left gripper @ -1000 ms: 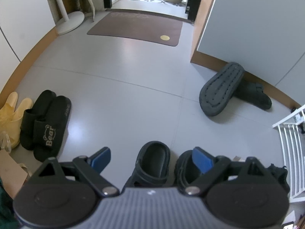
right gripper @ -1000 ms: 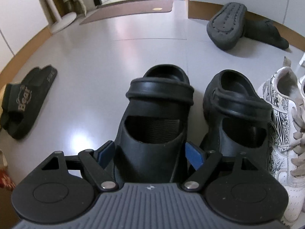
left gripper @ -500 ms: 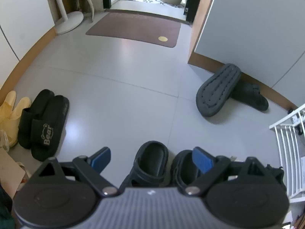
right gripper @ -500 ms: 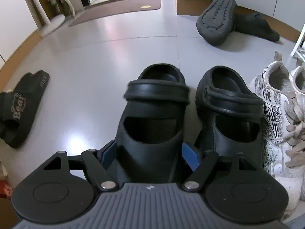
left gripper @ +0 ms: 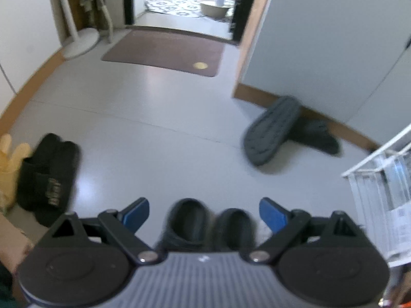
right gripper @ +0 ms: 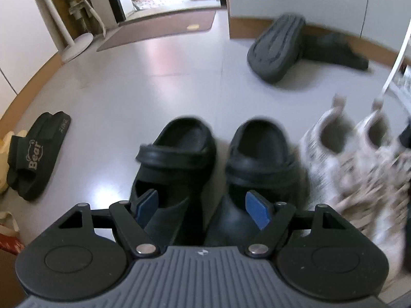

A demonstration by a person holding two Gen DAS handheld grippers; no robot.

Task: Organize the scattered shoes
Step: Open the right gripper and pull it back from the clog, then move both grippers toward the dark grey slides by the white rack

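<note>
With both my right gripper (right gripper: 203, 209) and left gripper (left gripper: 204, 214) wide and holding nothing, the black clogs (right gripper: 218, 159) stand paired beside the white sneakers (right gripper: 359, 169), so I would judge the tumbled grey slippers (right gripper: 295, 48) at the wall need care: turn the upturned one first.

Grey floor (left gripper: 154, 133). On it: black clogs (right gripper: 213, 154) side by side, white sneakers (right gripper: 359, 159) just beside them; black slides (left gripper: 48, 177) at left by yellow slippers (left gripper: 10, 159); grey slippers (left gripper: 287, 131) by the wall, one sole-up; brown mat (left gripper: 164, 48) at the doorway.
</note>
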